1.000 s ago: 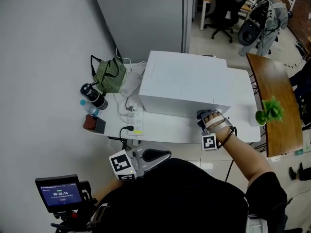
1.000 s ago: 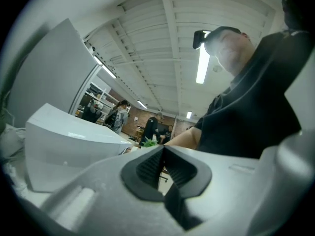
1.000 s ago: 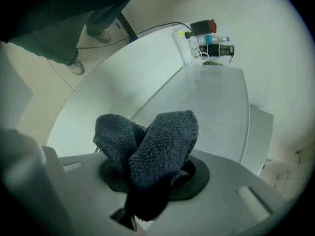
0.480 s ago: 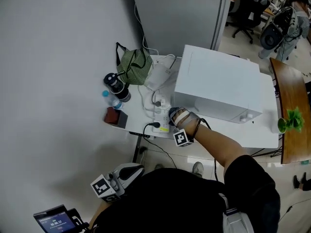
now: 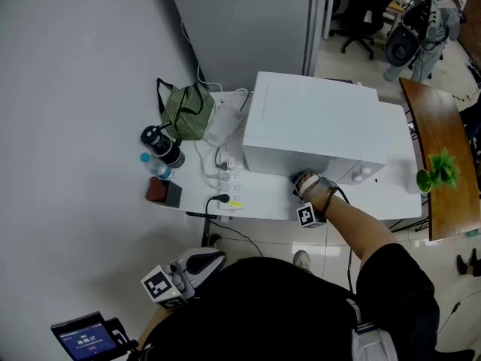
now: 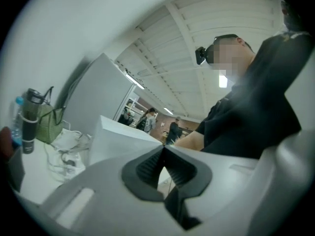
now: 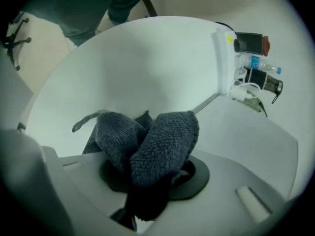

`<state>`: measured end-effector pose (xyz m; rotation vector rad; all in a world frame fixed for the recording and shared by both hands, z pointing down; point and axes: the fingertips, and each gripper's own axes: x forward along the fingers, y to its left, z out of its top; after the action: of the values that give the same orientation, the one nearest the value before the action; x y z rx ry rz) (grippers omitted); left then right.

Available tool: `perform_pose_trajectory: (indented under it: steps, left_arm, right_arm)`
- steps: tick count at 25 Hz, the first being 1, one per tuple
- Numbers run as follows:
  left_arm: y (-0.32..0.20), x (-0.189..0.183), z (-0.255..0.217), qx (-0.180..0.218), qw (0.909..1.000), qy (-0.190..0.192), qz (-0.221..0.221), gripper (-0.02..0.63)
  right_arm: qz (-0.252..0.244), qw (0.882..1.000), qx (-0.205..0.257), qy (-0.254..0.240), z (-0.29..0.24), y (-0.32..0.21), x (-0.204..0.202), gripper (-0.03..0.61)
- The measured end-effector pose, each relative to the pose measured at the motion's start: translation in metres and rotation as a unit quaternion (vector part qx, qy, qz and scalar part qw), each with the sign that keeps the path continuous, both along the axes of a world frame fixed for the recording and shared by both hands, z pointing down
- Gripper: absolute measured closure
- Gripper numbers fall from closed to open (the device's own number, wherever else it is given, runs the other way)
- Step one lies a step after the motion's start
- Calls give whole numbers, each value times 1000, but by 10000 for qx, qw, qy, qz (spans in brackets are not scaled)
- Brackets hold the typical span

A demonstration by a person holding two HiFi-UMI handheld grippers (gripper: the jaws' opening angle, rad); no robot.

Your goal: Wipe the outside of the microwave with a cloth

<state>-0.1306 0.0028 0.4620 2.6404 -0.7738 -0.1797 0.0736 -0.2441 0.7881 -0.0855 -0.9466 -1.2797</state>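
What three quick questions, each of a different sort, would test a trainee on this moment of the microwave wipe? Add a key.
1. Multiple choice: which gripper holds the grey cloth?
A. the left gripper
B. the right gripper
C. neither
2. True or false: the left gripper rests on top of the microwave.
3. Short answer: at which face of the microwave is the right gripper held?

Key: 1 B. 2 false: it hangs low beside the person, off the table, jaws together with nothing in them. 3 the face towards the person.
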Motion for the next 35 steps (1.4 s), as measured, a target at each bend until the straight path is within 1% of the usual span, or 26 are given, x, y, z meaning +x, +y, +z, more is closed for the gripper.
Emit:
perform_pose_trajectory:
  steps: [3,5,7,8,9,10,12,13,14,15,17,19,22,24,25,26,28,29,30,31,33,34,35]
  left_arm:
    - [-12,51,-3,144,9988,-2,464,611]
    - [-18,82,-2,232,9969,-42,752,611]
    - [-26,110,0,308,9943,-99,1012,611]
    - [-30,125,-1,330,9932,-116,1112,611]
    - [-33,138,-3,340,9923,-124,1181,611]
    - [-35,151,-7,341,9919,-128,1218,611]
    - [-33,173,-15,311,9921,-109,1211,611]
    - [-33,182,-17,303,9927,-70,1167,611]
    - [-34,188,-20,328,9935,-14,1092,611]
    - [-35,193,-20,384,9944,38,988,611]
    - [-35,197,-18,440,9960,31,773,611]
    - [-29,201,-16,342,9972,-46,666,611]
    - [-19,204,-17,172,9981,-121,574,611]
    - [-15,199,-17,183,9985,-119,505,611]
    - [-13,197,-19,217,9985,-92,500,611]
    - [-11,194,-21,266,9983,-61,524,611]
    - [-3,186,-24,389,9973,-35,621,611]
    - [3,179,-25,440,9967,-51,681,611]
    - [10,170,-29,463,9961,-66,753,611]
    - [18,158,-34,467,9955,-43,825,611]
    - [33,121,-41,454,9947,142,909,611]
    - [40,101,-42,449,9944,250,918,611]
    - [48,85,-39,439,9942,333,920,611]
  right_arm:
    - [306,9980,-9,549,5,10,92,451]
    - [477,9948,9,902,6,16,140,451]
    - [539,9928,101,1063,2,17,167,449]
    - [611,9930,130,1005,-1,16,172,449]
    - [732,9939,124,815,-4,16,170,449]
    - [853,9950,91,505,-7,16,162,449]
    - [966,9946,-104,-353,-28,24,133,449]
    - [973,9908,-277,-901,-42,30,115,449]
    - [979,9822,-497,-1525,-53,36,98,449]
    - [1013,9686,-749,-2144,-63,40,84,449]
    - [1189,9319,-1272,-3181,-87,49,63,449]
    - [1369,8888,-1800,-3986,-111,59,51,449]
    - [1538,8157,-2571,-4948,-145,75,42,449]
    - [1734,7633,-3049,-5425,-165,87,40,449]
    - [1879,7341,-3296,-5631,-172,93,40,449]
    - [2058,7011,-3563,-5824,-178,100,41,449]
    - [2420,6297,-4063,-6164,-188,118,41,449]
    - [2566,5972,-4236,-6310,-195,127,41,449]
    - [2700,5675,-4355,-6445,-202,137,39,449]
    - [2835,5403,-4430,-6568,-209,147,35,449]
    - [3094,4899,-4529,-6776,-223,171,16,449]
    - [3198,4618,-4585,-6886,-229,182,4,449]
    - [3275,4290,-4656,-7014,-234,193,-7,449]
